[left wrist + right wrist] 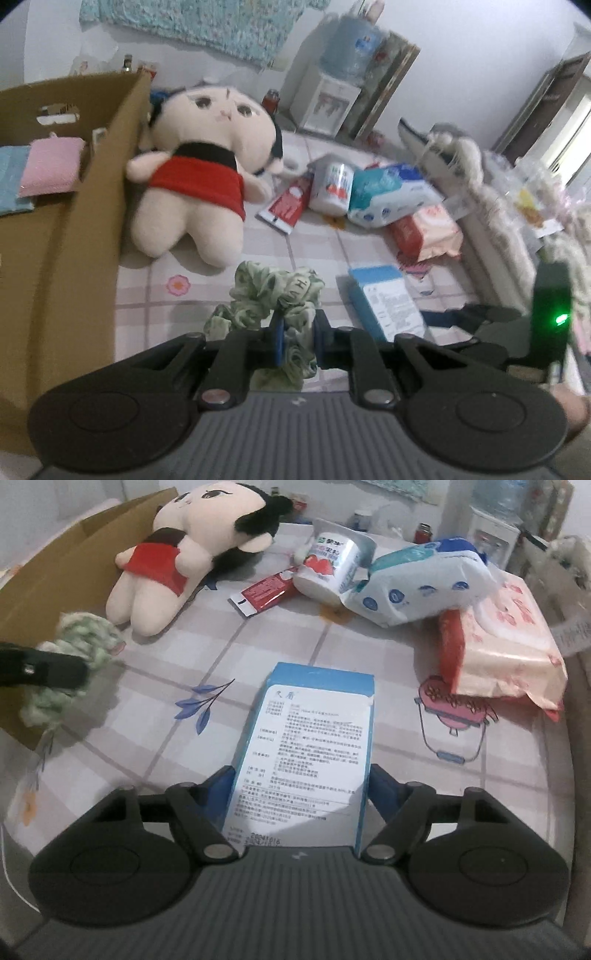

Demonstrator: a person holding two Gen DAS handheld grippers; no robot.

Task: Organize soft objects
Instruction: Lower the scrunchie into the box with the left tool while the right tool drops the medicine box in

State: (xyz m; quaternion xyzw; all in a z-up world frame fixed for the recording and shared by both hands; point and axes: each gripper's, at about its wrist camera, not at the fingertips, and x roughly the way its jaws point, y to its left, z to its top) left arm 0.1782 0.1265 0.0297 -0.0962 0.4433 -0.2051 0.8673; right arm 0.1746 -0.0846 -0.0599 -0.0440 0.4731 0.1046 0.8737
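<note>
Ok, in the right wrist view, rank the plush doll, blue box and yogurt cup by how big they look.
1. blue box, though nearness to the camera inflates it
2. plush doll, looking close to the box
3. yogurt cup

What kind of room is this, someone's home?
Most likely a lived-in home, not a lab. A water dispenser stands by the wall, and a plush doll, wet-wipe packs and a cardboard box crowd a table with a flowered, checked cloth.
</note>
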